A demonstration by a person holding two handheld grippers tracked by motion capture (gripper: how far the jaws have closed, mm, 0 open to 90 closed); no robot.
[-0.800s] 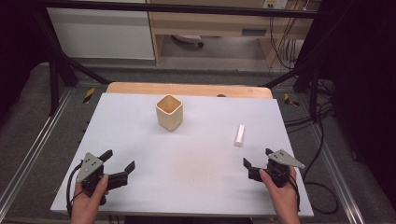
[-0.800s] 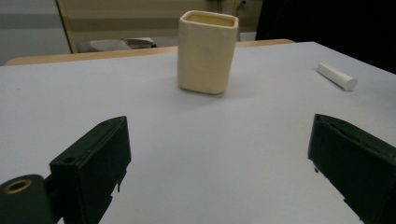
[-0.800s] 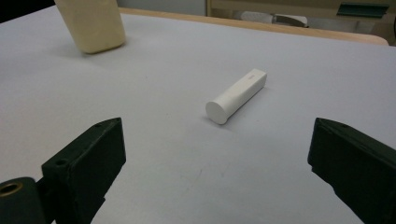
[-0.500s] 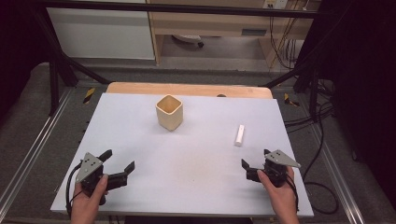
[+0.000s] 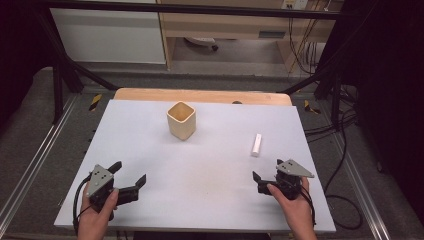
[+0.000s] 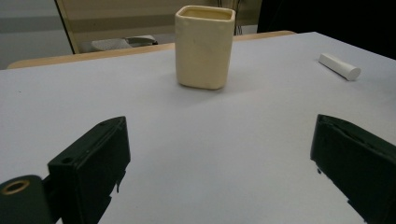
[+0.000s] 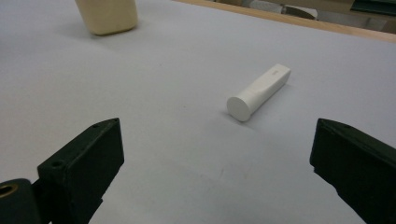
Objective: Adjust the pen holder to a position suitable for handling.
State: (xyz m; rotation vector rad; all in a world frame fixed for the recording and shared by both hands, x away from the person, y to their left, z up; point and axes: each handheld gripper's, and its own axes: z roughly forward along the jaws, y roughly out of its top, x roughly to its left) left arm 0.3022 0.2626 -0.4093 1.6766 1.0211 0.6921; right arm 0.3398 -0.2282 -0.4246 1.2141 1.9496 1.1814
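A cream square cup (image 5: 181, 120) (image 6: 204, 45) stands upright at the back middle of the white table (image 5: 210, 165). A white capped tube (image 5: 256, 144) (image 7: 259, 92) lies on its side at the right, its flat end toward my right gripper. My left gripper (image 5: 129, 172) (image 6: 219, 126) rests near the front left edge, open, with bare table between its jaws. My right gripper (image 5: 267, 170) (image 7: 217, 126) sits near the front right, open and empty, a short way in front of the tube. The tube (image 6: 340, 66) lies far to the right in the left gripper view.
A wooden strip (image 5: 200, 95) runs along the table's back edge. Metal frame rails (image 5: 35, 155) flank both sides, and black cables (image 5: 345, 125) hang at the right. Cabinets stand beyond the table.
My right gripper has shifted slightly to the left, nearer the tube. The left gripper, cup and tube have stayed where they were.
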